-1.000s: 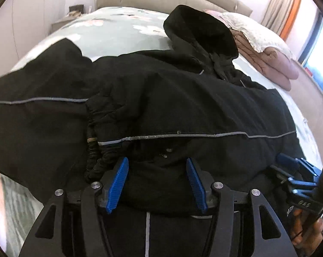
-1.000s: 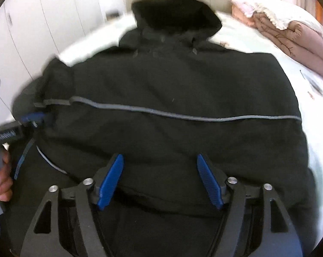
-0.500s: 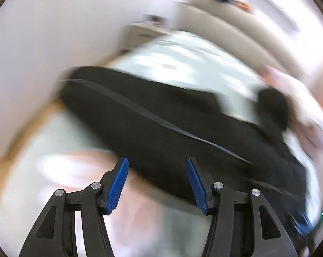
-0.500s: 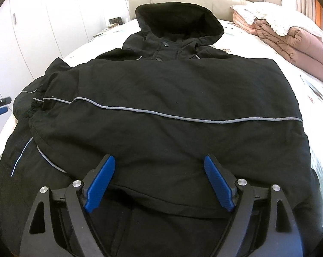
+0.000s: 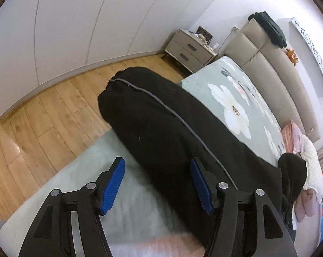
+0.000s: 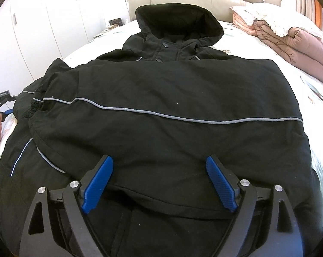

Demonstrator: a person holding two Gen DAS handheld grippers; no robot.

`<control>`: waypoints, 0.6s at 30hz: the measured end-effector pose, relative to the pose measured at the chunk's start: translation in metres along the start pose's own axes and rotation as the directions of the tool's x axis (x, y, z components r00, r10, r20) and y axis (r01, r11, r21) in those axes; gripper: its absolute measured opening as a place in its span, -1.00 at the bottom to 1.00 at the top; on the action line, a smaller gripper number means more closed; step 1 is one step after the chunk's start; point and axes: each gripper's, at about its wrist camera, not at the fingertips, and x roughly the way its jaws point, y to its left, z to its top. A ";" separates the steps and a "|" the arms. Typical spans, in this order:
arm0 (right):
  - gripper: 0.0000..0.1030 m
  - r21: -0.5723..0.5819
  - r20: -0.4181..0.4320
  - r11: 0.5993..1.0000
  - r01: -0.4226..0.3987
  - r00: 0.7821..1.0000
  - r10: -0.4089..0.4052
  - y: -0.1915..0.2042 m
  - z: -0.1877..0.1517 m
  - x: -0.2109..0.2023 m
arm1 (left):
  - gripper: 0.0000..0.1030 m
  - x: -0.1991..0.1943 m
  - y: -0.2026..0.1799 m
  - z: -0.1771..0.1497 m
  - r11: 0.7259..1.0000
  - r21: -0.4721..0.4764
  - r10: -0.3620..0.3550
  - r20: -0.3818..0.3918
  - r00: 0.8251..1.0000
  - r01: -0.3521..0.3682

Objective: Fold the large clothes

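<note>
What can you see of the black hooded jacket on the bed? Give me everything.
The black hooded jacket lies spread flat on the floral bedsheet, hood toward the headboard. It looks like matte padded fabric, with grey reflective piping across the body, snap buttons at the collar and an elastic cuff at the folded-in sleeve. In the left wrist view its edge overhangs the bed side. Both grippers hover with open jaws; no pad presses on it.
</note>
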 end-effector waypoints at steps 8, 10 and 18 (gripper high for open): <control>0.76 -0.003 0.004 1.000 -0.002 1.000 0.002 -0.001 -0.001 0.000 | -0.74 -0.005 -0.054 -0.009 0.964 0.244 0.083 0.111 0.990 -0.108; 0.78 -0.003 0.006 1.000 -0.005 1.000 0.005 -0.001 -0.001 0.000 | -0.75 -0.023 -0.065 -0.012 0.956 0.276 0.056 0.154 0.987 -0.097; 0.80 0.001 0.013 1.000 -0.008 1.000 0.008 -0.002 -0.001 0.001 | -0.77 -0.099 -0.182 -0.064 0.816 0.577 -0.146 0.250 0.957 -0.027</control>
